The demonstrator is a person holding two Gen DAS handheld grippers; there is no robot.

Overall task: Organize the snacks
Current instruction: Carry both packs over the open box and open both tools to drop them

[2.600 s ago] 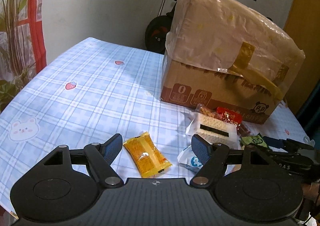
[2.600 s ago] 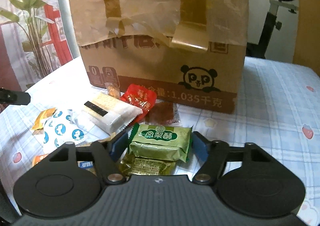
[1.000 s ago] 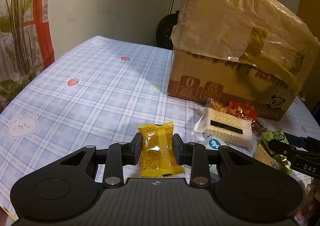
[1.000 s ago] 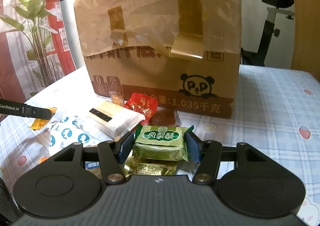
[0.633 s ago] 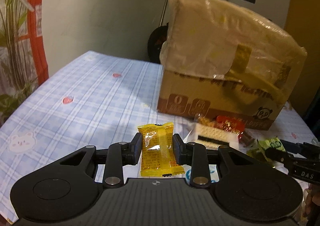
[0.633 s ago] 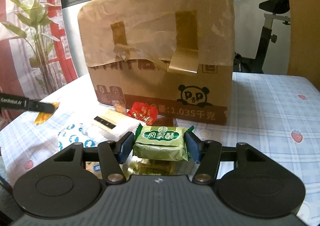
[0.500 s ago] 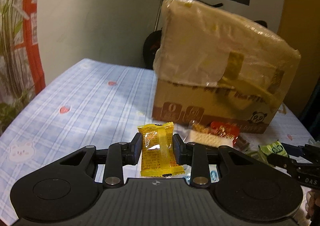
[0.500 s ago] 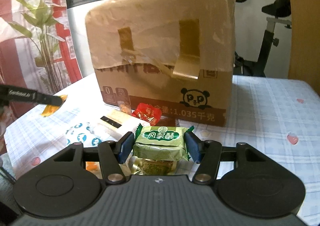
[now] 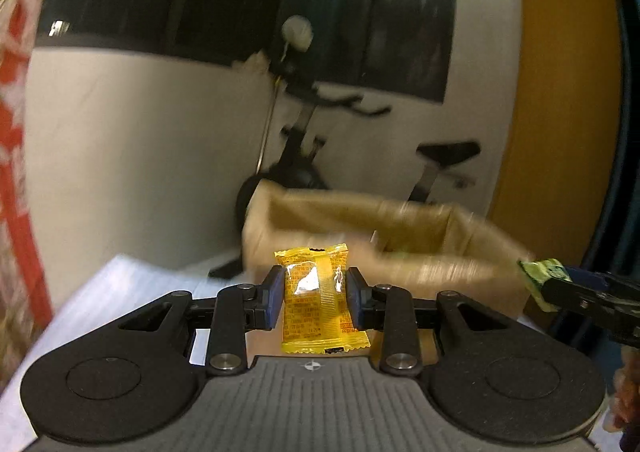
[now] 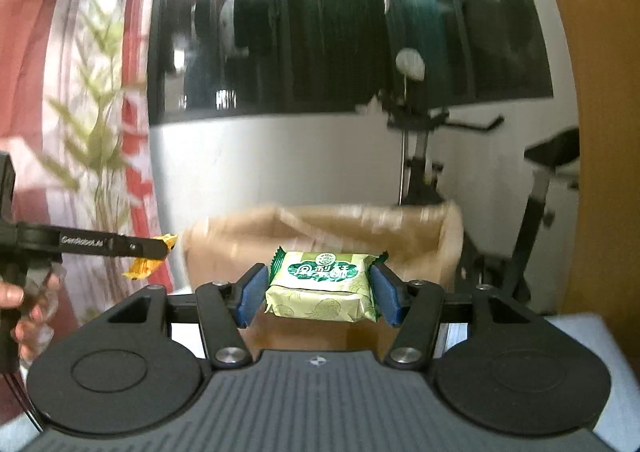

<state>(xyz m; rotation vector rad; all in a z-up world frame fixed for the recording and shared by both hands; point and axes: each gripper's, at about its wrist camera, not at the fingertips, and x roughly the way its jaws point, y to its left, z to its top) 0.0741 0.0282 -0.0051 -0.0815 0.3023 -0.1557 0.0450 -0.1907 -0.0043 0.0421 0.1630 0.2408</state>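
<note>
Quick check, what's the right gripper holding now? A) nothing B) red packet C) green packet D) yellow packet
C: the right gripper is shut on the green packet, pinched between its two blue pads; the yellow packet sits in the left gripper.

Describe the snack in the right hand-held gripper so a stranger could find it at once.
Find the open cardboard box. In front of it, the right hand-held gripper pinches a green pastry pack. It is wide, pale green with white characters, unlike the narrow yellow packet in the left hand-held gripper.
</note>
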